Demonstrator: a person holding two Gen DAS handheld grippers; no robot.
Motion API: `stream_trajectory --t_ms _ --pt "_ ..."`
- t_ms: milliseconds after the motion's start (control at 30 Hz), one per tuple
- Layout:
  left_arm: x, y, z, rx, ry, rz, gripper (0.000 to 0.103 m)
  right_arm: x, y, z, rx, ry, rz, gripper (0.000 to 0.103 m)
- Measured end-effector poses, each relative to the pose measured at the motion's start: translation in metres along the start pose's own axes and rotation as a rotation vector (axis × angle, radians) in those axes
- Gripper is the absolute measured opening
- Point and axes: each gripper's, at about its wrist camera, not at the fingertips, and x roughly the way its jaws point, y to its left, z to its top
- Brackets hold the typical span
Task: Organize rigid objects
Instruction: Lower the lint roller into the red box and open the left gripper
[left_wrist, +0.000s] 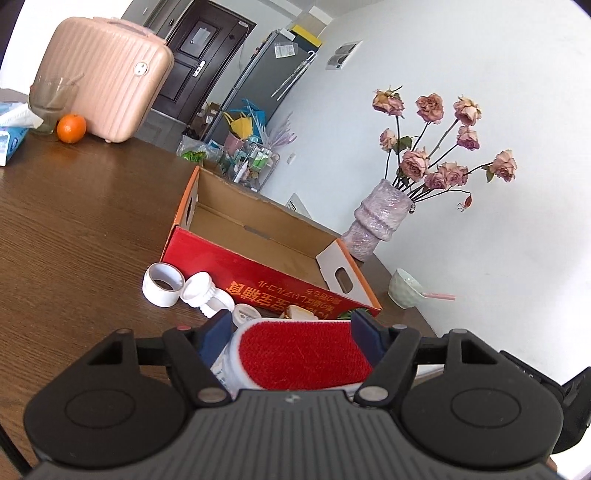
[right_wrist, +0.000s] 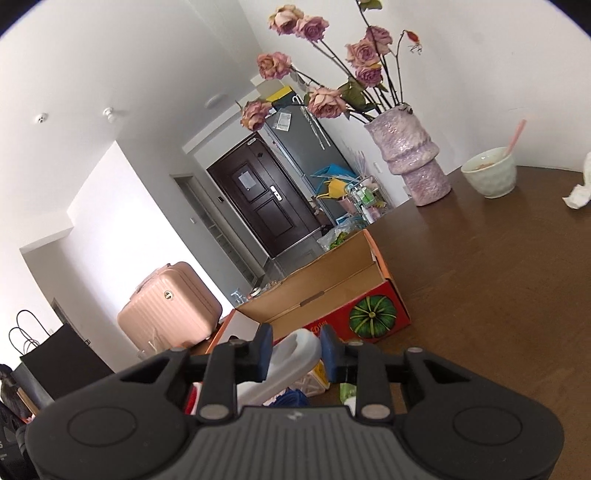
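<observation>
Left gripper: blue-padded jaws set about half apart and closed on a white-framed lint brush with a red velvet face, which fills the gap between the pads, raised above the dark wooden table. Right gripper: jaws drawn narrow, pinching a white moulded plastic piece (a curved, handle-like form; what it belongs to cannot be told). Open cardboard box with red printed sides and orange rim: lies on the table just ahead of both grippers, interior bare. Shown by the left wrist view only: a white roll of tape, a white ridged plastic cap and a small round white container lying in a cluster at the box's near side, the last partly hidden behind the left pad; an orange fruit, a clear drinking glass and a blue tissue pack at the far left edge. Shown by the right wrist view only: the green pumpkin print on the box end, a crumpled white tissue, a black paper bag, and coloured items under the gripper, too hidden to name. Shown by both: a pink ribbed hard-shell case, a lilac textured vase of dried pink roses, and a pale green bowl with a pink spoon near the wall.
</observation>
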Motion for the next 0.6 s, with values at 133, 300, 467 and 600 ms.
stream_trajectory --t_ms 133,300,467,600 --pt "0.0 -0.009 0.0 0.02 -0.014 0.008 0.071 -0.005 0.001 0.001 -0.01 -0.022 -0.006 0.027" --pt "0.016 -0.014 0.016 0.041 -0.036 0.016 0.071 0.012 0.004 0.013 -0.021 -0.05 -0.011 0.027" --pt "0.05 -0.006 0.044 0.034 -0.052 0.024 0.071 0.054 0.007 0.032 -0.034 -0.072 -0.002 0.027" --pt "0.093 0.004 0.079 0.051 -0.046 0.023 0.071 0.102 0.006 0.052 -0.044 -0.087 0.0 0.027"
